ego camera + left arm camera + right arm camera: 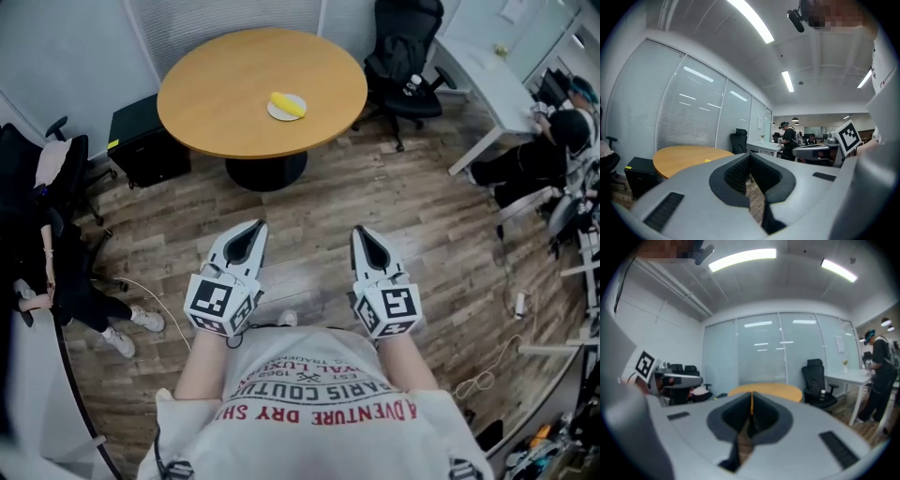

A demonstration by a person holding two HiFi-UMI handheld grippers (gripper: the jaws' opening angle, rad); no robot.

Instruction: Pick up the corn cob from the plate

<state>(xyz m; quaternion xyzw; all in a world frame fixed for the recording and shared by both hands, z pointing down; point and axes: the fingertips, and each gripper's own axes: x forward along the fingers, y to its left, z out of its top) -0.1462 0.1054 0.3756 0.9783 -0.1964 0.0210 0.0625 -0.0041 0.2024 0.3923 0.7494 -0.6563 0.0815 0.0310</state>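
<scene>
Item: corn cob (288,104) on white plate (274,112), far on round tabletop (216,94), well apart from both claws. Claws — left claw (253,228), right claw (361,232): jaws together, empty. Right gripper view — corn cob hidden behind the jaws.

Looks evenly bright, lit from long ceiling strips (750,21) overhead; diffuse, with only a soft shadow beneath the round table (225,103). Shows a mild sheen on the wooden floor (422,216) and streaked reflections of the strips in the glass wall (693,108) at the far left. Bends hard at the edges of both gripper views, darkening to black corners. Stays sharp in the head view; smears soft across the right gripper view, right claw (751,404) included.
</scene>
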